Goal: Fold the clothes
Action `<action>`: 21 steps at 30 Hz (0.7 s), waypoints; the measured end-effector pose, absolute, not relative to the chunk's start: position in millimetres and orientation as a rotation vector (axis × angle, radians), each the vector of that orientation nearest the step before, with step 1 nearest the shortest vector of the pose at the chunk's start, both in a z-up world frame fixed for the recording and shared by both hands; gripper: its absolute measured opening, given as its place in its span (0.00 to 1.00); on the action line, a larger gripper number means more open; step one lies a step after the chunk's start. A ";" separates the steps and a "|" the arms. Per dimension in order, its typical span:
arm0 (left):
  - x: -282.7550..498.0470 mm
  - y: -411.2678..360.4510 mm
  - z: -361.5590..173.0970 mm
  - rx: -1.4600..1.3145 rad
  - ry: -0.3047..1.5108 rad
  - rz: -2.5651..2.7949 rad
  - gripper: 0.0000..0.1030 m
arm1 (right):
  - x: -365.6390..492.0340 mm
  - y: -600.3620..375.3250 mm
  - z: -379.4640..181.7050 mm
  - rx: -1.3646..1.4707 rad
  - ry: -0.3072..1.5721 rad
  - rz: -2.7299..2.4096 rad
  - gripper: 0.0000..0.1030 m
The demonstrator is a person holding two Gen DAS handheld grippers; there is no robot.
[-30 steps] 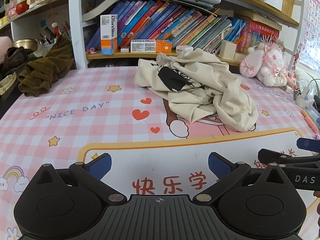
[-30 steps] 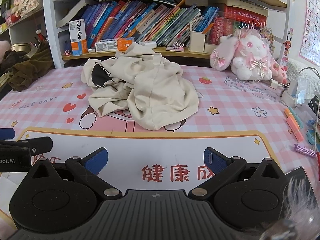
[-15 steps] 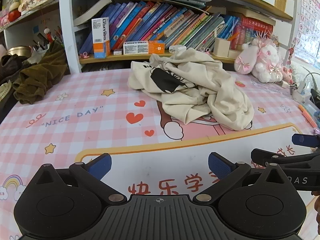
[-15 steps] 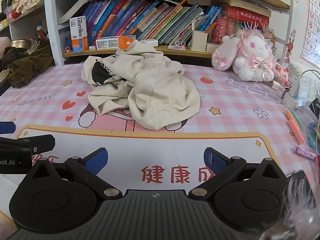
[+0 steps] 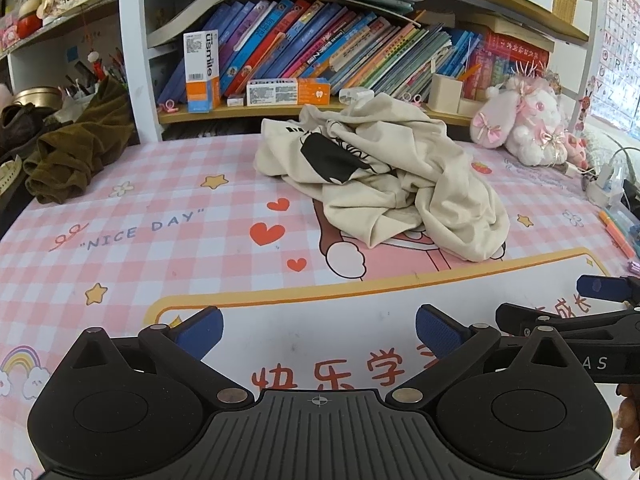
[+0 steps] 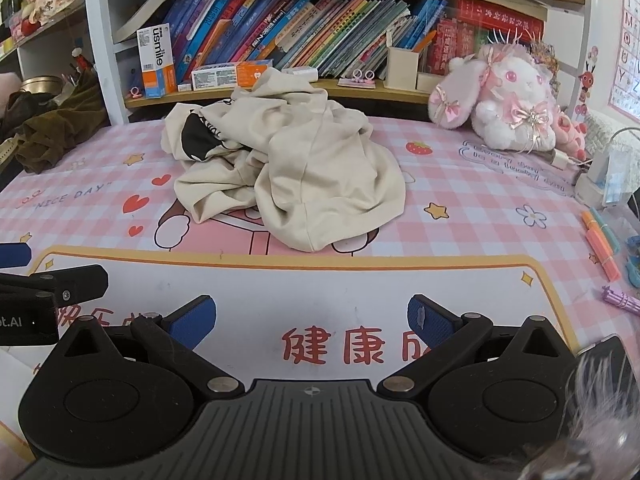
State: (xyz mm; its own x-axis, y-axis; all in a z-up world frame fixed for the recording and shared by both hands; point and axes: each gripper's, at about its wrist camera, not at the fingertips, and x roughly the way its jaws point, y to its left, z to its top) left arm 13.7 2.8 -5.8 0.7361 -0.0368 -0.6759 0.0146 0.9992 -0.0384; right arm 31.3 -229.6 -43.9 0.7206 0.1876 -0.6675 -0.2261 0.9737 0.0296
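Observation:
A crumpled cream garment (image 5: 384,176) with a black print lies in a heap on the pink checked table mat (image 5: 160,216), well ahead of both grippers. In the right wrist view the same cream garment (image 6: 288,172) sits centre-left. My left gripper (image 5: 318,330) is open over the white panel of the mat, nothing between its blue pads. My right gripper (image 6: 312,318) is open too and holds nothing. The right gripper (image 5: 600,300) shows at the right edge of the left wrist view, and the left gripper (image 6: 44,276) at the left edge of the right wrist view.
A bookshelf (image 5: 320,52) full of books backs the table. A brown cloth (image 5: 76,152) lies at the far left. A pink plush rabbit (image 6: 504,96) sits at the back right. Pens (image 6: 600,240), a charger and small items line the right edge.
Both grippers have shifted slightly, so the garment sits a little differently in each view. Both stay open. The garment has not moved.

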 end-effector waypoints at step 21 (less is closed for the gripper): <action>106.8 -12.9 -19.2 -0.003 0.781 -0.017 0.82 | 121.5 -229.6 -47.4 -0.241 0.763 0.412 0.71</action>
State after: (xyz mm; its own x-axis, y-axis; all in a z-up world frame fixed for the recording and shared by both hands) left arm 106.8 -12.9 -19.2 0.7100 -0.0165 -0.7040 0.0141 0.9999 -0.0093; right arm 121.5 -229.6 -47.4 0.6484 0.2727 -0.7108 -0.4445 0.8936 -0.0627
